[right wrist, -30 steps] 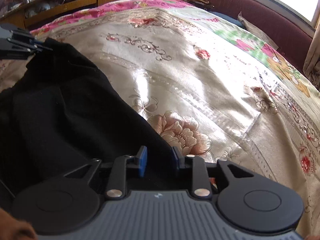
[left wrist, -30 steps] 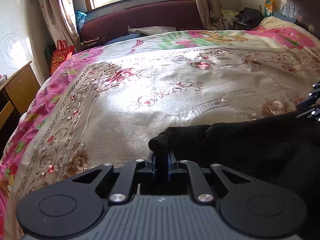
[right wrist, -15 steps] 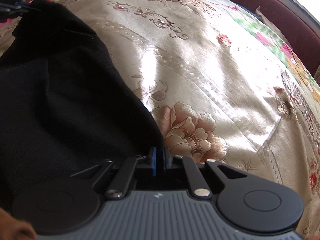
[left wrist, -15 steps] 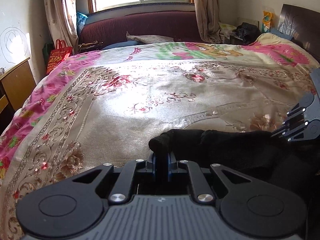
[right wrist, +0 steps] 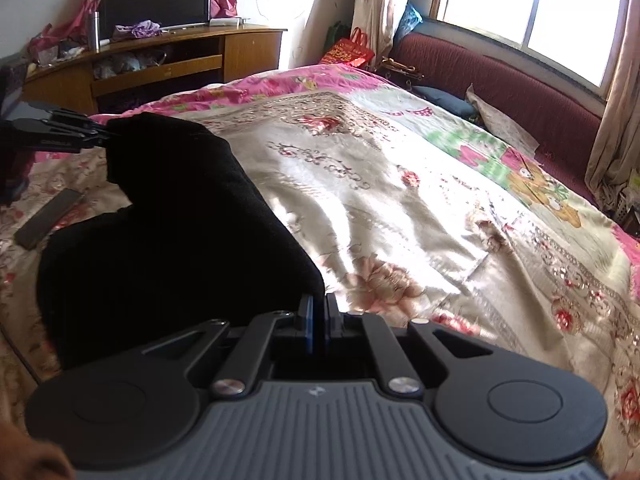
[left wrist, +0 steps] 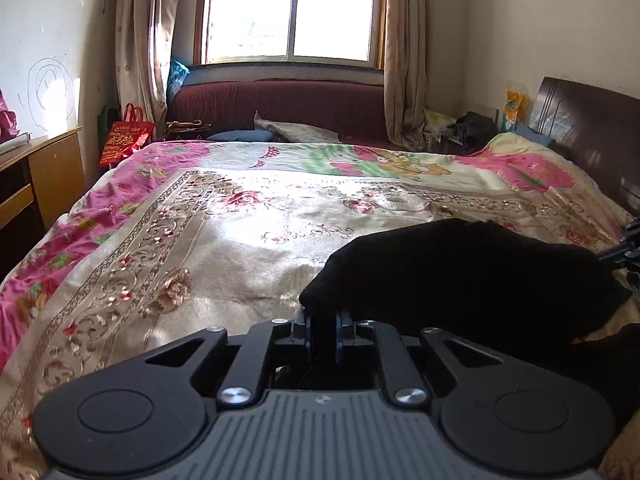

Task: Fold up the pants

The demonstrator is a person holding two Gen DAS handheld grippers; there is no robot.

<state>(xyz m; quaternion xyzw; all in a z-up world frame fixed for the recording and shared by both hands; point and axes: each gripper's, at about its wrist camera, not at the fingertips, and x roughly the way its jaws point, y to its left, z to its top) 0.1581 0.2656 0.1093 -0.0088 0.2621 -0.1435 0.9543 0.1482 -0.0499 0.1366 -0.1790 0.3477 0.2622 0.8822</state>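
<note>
The black pants (left wrist: 472, 276) hang as a dark sheet between my two grippers, lifted off the floral bedspread (left wrist: 224, 248). My left gripper (left wrist: 322, 330) is shut on one corner of the pants' edge. My right gripper (right wrist: 317, 320) is shut on the other corner of the pants (right wrist: 172, 240). In the right wrist view the left gripper (right wrist: 102, 136) shows at the far left, pinching the raised cloth. In the left wrist view part of the right gripper (left wrist: 624, 248) shows at the right edge.
The bed fills both views, with a dark headboard (left wrist: 592, 132) at the right. A maroon sofa (left wrist: 280, 108) stands under the window. A wooden cabinet (right wrist: 160, 68) with a TV stands past the bed's foot. A dark flat object (right wrist: 48, 218) lies on the bedspread.
My right gripper closed on the pants' edge. Both grippers then rose, lifting the pants off the bed; both views tilted up toward the window and walls.
</note>
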